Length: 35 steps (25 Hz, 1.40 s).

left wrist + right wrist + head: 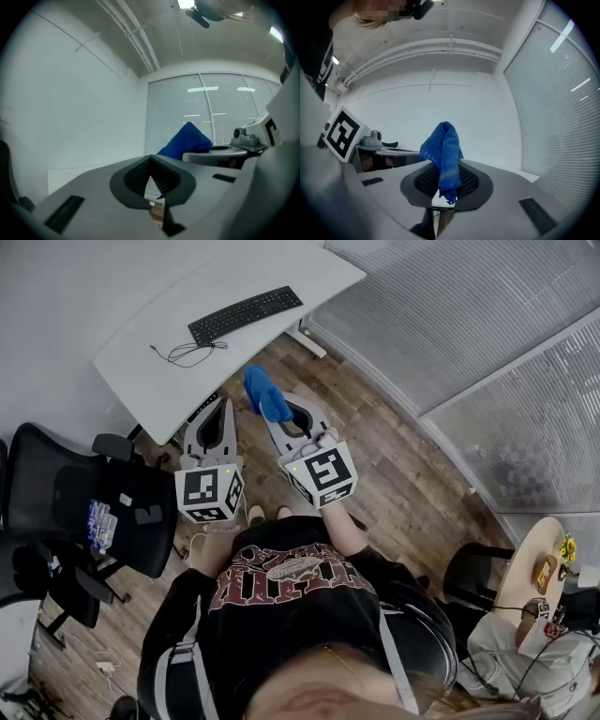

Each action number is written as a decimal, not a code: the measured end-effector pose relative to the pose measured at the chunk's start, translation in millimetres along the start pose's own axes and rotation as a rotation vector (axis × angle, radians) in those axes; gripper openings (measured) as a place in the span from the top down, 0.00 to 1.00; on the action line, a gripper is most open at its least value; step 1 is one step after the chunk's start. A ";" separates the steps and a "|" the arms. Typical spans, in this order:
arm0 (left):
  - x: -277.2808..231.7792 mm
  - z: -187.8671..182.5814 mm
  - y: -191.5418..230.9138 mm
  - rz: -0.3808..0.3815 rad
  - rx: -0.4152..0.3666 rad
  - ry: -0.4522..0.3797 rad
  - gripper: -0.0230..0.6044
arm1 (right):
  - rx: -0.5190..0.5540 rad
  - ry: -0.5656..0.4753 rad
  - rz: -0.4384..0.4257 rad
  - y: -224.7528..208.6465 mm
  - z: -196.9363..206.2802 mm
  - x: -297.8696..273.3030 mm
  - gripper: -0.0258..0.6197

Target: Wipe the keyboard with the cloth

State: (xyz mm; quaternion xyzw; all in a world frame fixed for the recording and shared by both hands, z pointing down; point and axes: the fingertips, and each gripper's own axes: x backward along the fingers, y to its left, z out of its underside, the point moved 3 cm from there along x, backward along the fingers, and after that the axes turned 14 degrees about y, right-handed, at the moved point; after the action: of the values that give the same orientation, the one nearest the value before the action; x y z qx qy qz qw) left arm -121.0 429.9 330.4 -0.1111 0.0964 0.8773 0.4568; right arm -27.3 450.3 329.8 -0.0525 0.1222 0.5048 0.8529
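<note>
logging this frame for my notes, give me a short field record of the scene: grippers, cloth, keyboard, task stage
right gripper: shut on the blue knitted cloth, which bunches up above the jaws
left gripper: jaws together, nothing between them
keyboard: black flat keyboard lying on the white curved desk, its thin black cable looped beside it
cloth to keyboard: apart, no contact
other: black office chair on the person's left
task stage: cloth gripped, wiping not yet begun
</note>
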 end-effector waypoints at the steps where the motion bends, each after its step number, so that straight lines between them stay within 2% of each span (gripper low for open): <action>1: -1.4 0.5 -1.0 0.000 0.001 0.001 0.91 | -0.001 0.000 -0.001 -1.8 0.5 0.2 0.87; 17: -24.5 6.2 -16.5 -0.024 0.021 0.021 0.91 | -0.012 0.006 -0.049 -27.1 8.1 -1.1 0.87; 24: -51.2 2.2 2.4 -0.022 0.022 0.024 0.91 | -0.019 0.010 -0.060 -41.7 6.9 -29.8 0.87; 35: -113.1 -14.9 51.4 0.023 0.017 0.036 0.91 | -0.024 0.017 -0.035 -72.3 -10.2 -101.6 0.87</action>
State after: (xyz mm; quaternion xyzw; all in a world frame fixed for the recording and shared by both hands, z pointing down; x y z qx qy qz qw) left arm -98.6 308.6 351.6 -0.1221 0.1134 0.8794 0.4460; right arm -12.5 326.8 344.1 -0.0693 0.1223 0.4906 0.8600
